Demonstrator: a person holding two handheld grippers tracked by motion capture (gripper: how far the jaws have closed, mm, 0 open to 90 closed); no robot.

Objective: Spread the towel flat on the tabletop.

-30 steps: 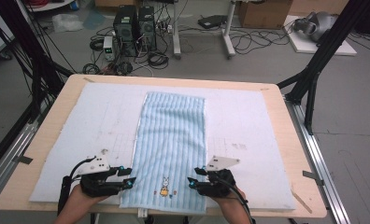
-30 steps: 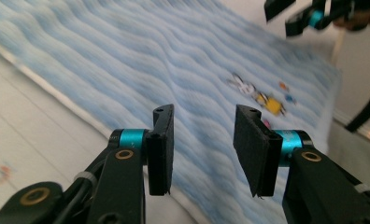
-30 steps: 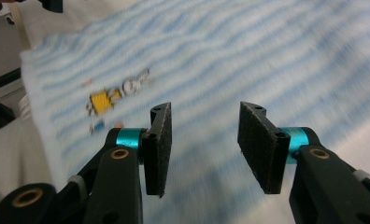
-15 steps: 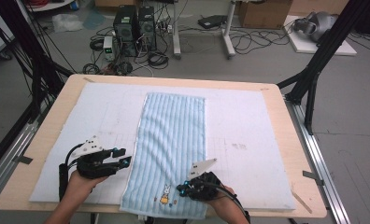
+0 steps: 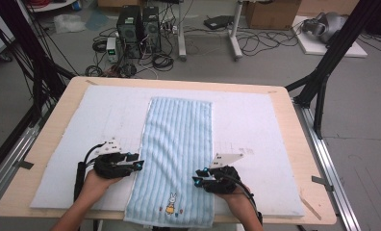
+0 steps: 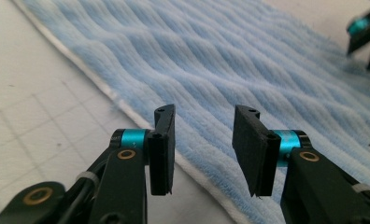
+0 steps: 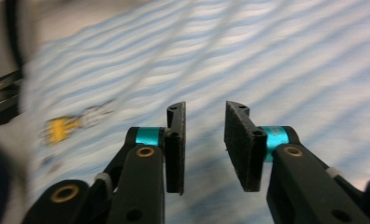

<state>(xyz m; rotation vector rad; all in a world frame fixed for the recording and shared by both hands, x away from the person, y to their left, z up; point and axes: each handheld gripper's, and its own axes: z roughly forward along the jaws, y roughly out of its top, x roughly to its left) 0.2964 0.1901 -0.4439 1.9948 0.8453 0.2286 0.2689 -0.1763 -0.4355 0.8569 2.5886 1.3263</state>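
A light blue ribbed towel (image 5: 176, 154) lies flat and lengthwise down the middle of the white mat (image 5: 256, 125); a small rabbit print (image 5: 170, 204) sits near its near end. My left gripper (image 5: 136, 162) is open at the towel's left hem, its jaws pointing right across the white edge (image 6: 127, 109). My right gripper (image 5: 196, 177) is open over the towel's right part, jaws pointing left, with nothing between them (image 7: 204, 140). The towel (image 7: 267, 70) looks blurred in the right gripper view. The right gripper's tips (image 6: 363, 32) appear far off in the left gripper view.
The mat covers a wooden table (image 5: 49, 139) with a metal rail (image 5: 333, 173) along its right side. Beyond the far edge stand computer towers (image 5: 138, 24), cables and a cardboard box (image 5: 270, 12) on the floor. A black frame leg (image 5: 323, 72) rises at right.
Both grippers have moved away from the towel's near end. The left one went up along the left hem; the right one came up and onto the towel's right part.
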